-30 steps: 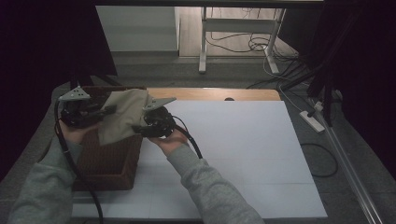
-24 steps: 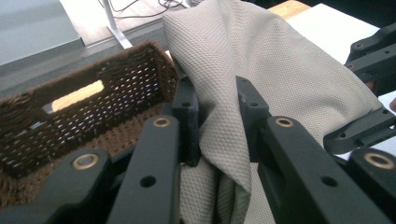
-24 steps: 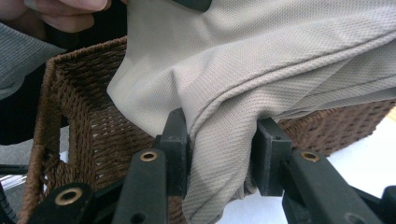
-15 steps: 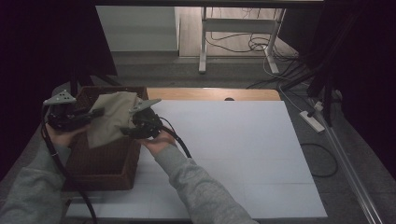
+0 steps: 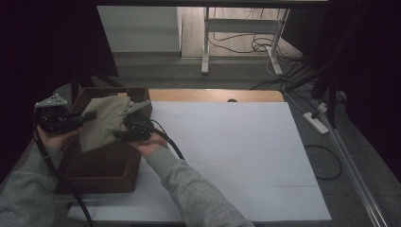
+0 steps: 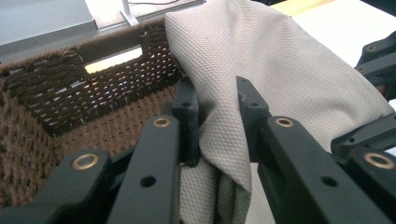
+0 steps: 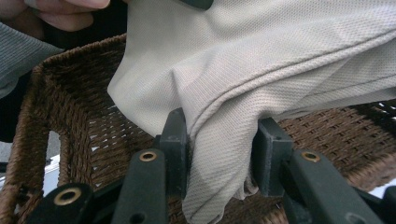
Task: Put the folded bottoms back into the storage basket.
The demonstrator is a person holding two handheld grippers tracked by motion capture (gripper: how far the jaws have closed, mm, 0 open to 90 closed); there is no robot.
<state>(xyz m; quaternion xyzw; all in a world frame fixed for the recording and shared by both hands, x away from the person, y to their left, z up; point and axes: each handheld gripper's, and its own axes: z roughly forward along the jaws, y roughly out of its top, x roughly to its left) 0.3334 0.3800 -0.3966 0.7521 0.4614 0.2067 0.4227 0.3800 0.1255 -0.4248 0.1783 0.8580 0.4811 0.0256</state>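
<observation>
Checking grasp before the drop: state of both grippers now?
Left gripper: shut on the beige cloth, over the wicker basket.
Right gripper: shut on the same beige cloth.

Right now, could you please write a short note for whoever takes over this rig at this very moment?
Left gripper: shut on one edge of the beige woven cloth.
Right gripper: shut on the cloth's opposite edge; its fingers pinch a bunched fold.
Things: the cloth hangs between both grippers above the open dark brown wicker basket, which stands at the left edge of the white table sheet.
Done: cloth gripped on both sides and brought over the basket.
Left: probably lower it into the basket, open both grippers, withdraw.
</observation>
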